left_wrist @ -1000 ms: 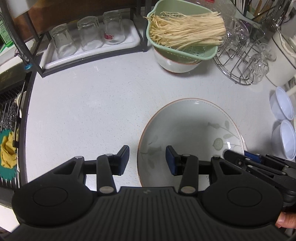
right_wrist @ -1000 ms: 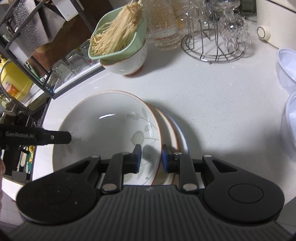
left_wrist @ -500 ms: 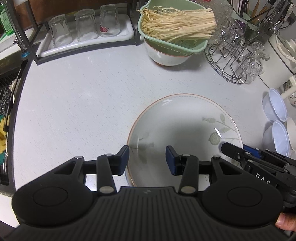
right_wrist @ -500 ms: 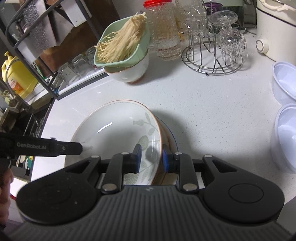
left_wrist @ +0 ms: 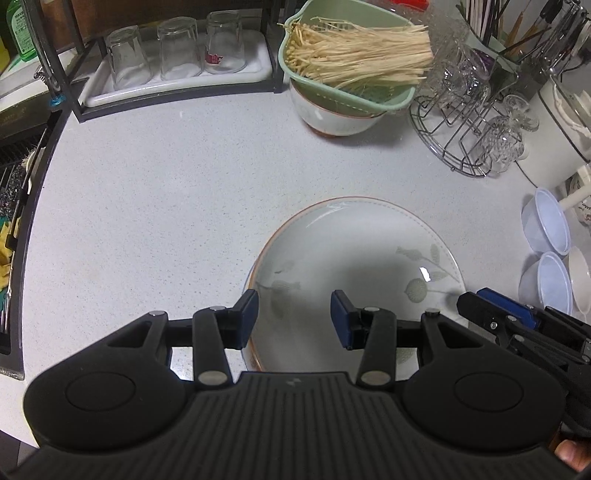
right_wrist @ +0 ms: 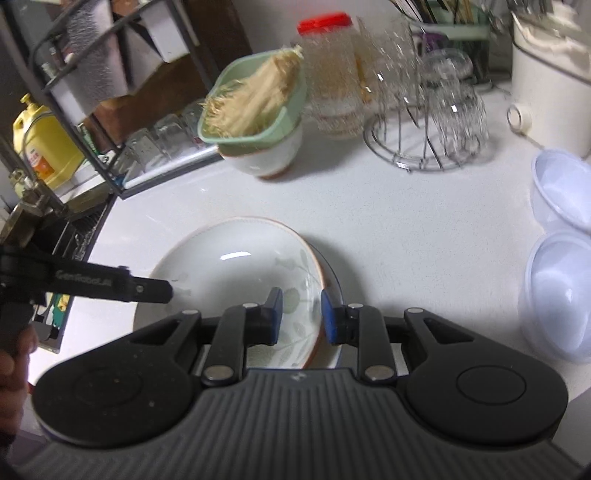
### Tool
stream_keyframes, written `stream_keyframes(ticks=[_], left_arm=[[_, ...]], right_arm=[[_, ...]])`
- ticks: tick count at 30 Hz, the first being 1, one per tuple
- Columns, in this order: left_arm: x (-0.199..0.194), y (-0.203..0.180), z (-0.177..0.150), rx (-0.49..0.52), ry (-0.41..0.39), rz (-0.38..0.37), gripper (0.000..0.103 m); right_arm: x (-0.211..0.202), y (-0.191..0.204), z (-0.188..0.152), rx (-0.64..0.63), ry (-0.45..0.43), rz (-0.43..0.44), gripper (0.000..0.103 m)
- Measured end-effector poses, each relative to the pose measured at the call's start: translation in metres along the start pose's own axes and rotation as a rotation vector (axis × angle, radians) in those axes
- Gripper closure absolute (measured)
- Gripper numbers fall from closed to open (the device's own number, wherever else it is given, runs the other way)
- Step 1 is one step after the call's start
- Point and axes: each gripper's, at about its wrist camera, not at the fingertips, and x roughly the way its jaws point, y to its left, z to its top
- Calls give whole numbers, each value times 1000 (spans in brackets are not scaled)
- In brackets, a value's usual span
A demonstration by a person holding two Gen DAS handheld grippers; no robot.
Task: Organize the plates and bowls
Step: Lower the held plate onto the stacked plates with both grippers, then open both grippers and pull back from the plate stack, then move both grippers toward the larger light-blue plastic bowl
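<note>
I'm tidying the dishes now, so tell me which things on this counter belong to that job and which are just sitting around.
Job: leaf-pattern plate, plate beneath it, right gripper gripping the top plate's rim, white plastic bowls.

Lying about: green colander of mushrooms, upturned glasses, wire glass rack.

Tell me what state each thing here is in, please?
Plate: tilted, one edge raised off lower plate.
Right gripper: shut on plate's rim.
Left gripper: open, astride plate's opposite rim.
Glasses: upside down on tray.
Colander: full of pale strands, sitting in a bowl.
Jar: lid on.
</note>
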Motion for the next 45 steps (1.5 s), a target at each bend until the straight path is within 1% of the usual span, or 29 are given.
stream_keyframes(ticks=[5, 10, 13, 20, 22, 27, 29, 31, 35, 41, 45], left_arm=[[-12, -3, -3, -7, -31, -8, 54], [-40, -9, -7, -27, -83, -29, 54], [-62, -20, -12, -5, -126, -19, 54], [-108, -47, -34, -5, -221, -63, 54], [-113, -55, -41, 3, -243, -58, 54], [-123, -73, -66, -9, -280, -86, 54], [-125, -78, -75, -10, -287, -87, 54], [-128, -82, -83, -13, -288, -102, 54], [-134, -88, -97, 6, -295, -105, 54], [-135, -94, -105, 23, -279, -119, 54], [-128, -104, -105, 45, -263, -144, 54]], right_arm=[[-8, 1, 2, -19, -19, 16, 77], [-35, 3, 10, -51, -83, 41, 77], [-55, 1, 14, -55, -115, 55, 77], [-104, -10, 11, -67, -192, 78, 77], [-116, -14, 8, -74, -218, 79, 77], [-141, -22, -6, -104, -256, 60, 77], [-148, -26, -13, -102, -259, 54, 77], [-154, -29, -20, -95, -261, 54, 77], [-162, -32, -31, -83, -274, 45, 77], [-171, -40, -41, -62, -279, 20, 77], [-176, -48, -49, -35, -278, -10, 77]])
